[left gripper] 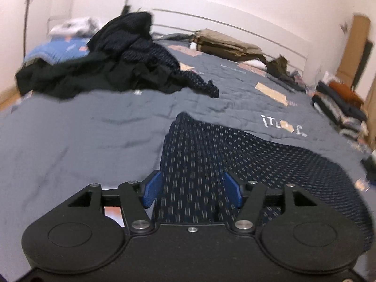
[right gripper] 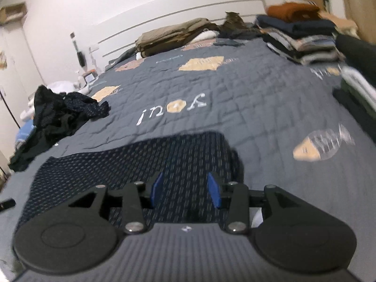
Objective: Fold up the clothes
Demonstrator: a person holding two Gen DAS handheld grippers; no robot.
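A: What is taken in first?

B: A bed (right gripper: 246,89) covered by a grey quilt is seen across both views. A heap of unfolded dark clothes (left gripper: 112,63) is piled toward its far left, and a stack of folded clothes (right gripper: 303,40) is kept at the far right edge. A cat (right gripper: 232,22) is settled by the headboard, well apart from the work.

A: And the piece being worked on?

B: A navy patterned garment (left gripper: 211,155) is spread flat on the near part of the quilt, between the two grippers. Its near edge runs under both of them.

A: How are the grippers set?

B: The left gripper (left gripper: 191,188) is held with its blue pads parted; cloth is seen between them, but no pinch is made on it. The right gripper (right gripper: 185,190) is likewise released, its pads standing apart above the fabric. Nothing is grasped by either.

A: Which step is judged to be in hand?

B: A lay-down or a fold appears to have been completed, and the cloth let go. The garment is judged part-folded at most.

A: What is called for next?

B: Fresh holds on an edge or two corners would be needed, so the cloth can be carried over itself without being dragged or wrinkled.
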